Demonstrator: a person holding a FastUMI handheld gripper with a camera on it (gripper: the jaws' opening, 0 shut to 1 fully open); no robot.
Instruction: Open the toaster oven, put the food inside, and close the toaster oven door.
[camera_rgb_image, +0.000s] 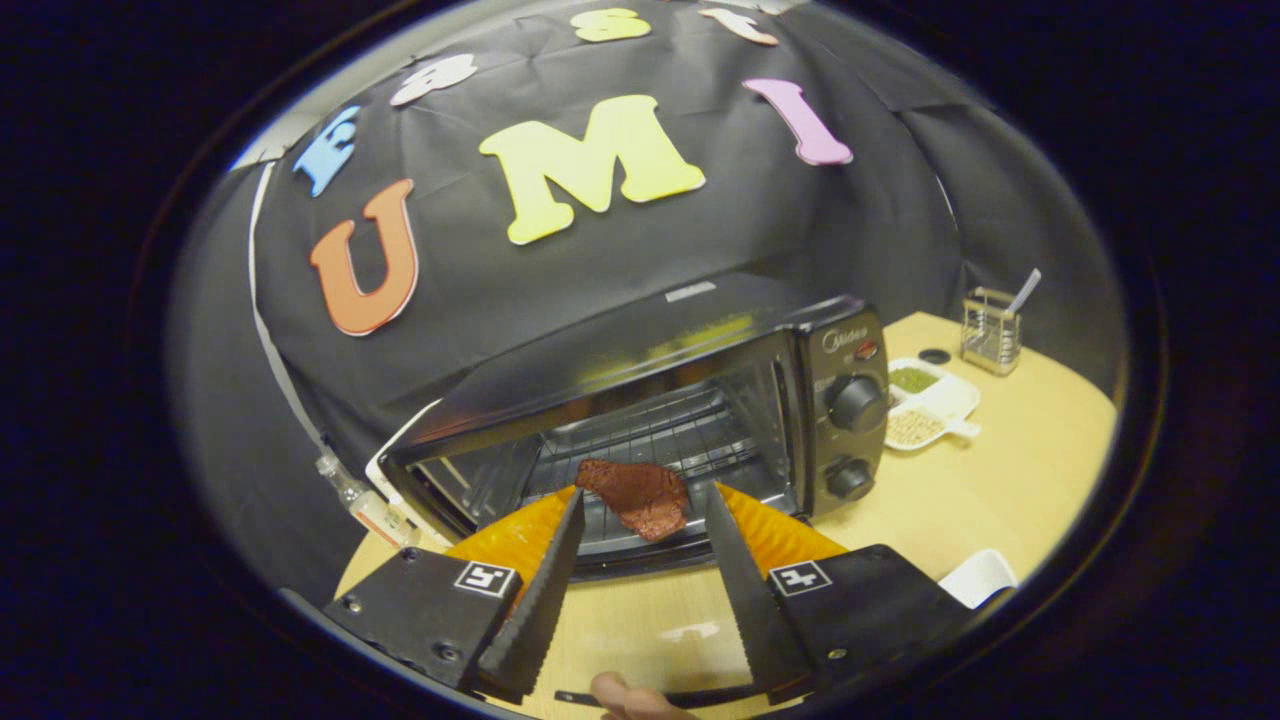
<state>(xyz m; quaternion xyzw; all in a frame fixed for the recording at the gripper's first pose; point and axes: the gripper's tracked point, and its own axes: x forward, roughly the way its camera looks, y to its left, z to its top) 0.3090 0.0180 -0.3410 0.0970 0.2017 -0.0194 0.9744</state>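
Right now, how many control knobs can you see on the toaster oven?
2. Both sit on the toaster oven's side panel, beyond the open gripper: the upper knob and the lower knob directly beneath it. None seems hidden.

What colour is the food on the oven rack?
Reddish-brown flat food piece, clearest in the gripper view.
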